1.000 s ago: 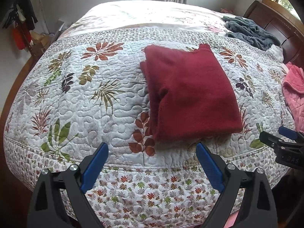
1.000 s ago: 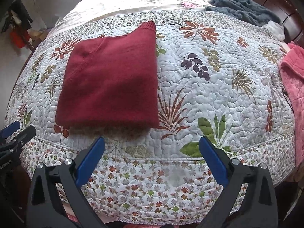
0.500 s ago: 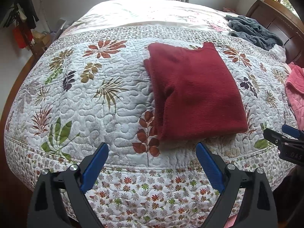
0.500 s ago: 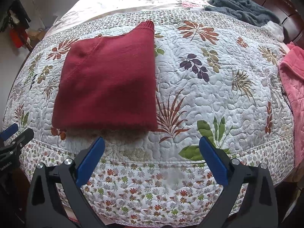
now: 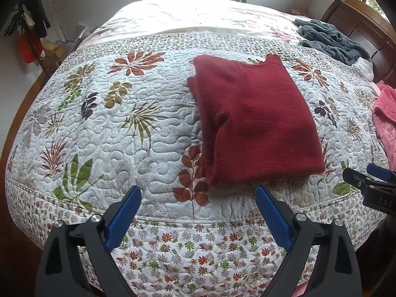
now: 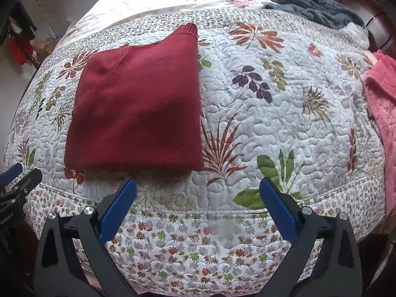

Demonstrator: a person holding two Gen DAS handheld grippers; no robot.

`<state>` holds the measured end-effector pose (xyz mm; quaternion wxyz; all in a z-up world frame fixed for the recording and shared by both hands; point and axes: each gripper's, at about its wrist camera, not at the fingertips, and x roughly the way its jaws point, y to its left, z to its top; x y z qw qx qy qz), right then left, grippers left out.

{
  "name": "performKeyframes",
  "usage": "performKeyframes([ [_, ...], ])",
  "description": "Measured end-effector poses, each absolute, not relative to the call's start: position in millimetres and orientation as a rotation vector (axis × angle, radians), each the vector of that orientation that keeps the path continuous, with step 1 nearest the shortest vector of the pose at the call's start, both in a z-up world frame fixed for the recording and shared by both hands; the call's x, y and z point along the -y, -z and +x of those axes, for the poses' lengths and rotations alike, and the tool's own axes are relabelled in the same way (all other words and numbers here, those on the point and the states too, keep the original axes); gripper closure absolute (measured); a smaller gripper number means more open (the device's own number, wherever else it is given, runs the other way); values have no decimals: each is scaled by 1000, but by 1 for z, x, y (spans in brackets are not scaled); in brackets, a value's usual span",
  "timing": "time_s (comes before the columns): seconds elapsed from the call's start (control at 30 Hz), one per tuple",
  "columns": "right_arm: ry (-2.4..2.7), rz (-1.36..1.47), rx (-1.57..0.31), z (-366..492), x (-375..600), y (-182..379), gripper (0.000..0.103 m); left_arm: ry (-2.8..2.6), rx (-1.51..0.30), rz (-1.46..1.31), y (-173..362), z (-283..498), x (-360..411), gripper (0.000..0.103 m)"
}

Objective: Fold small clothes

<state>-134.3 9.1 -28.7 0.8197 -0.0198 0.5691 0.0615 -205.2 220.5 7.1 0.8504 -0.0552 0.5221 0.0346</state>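
A dark red sweater (image 5: 255, 116) lies folded into a rectangle on the floral quilt (image 5: 128, 128), its ribbed collar at the far end. In the right wrist view the same sweater (image 6: 138, 106) lies left of centre. My left gripper (image 5: 198, 195) is open and empty, hovering over the bed's near edge just short of the sweater's near left corner. My right gripper (image 6: 198, 185) is open and empty too, off the sweater's near right corner. Each gripper's tip shows at the side of the other's view.
A grey-blue fleece garment (image 5: 329, 39) is bunched near the wooden headboard (image 5: 366, 32) at the far right. A pink garment (image 6: 381, 113) lies along the quilt's right edge. Clothes hang on a rack (image 5: 29, 29) by the left wall. The quilt (image 6: 284, 113) is bare right of the sweater.
Both grippers have drawn back and risen slightly from the folded sweater, still open; the sweater sits a little farther off in both views and has not moved on the quilt.
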Motion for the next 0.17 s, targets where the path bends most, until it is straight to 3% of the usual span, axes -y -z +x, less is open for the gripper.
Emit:
performKeyframes([
  [0.17,-128,-48,-1209,-135,-9,30,4,-73,-1099,-117,-7,-205,-220,9],
])
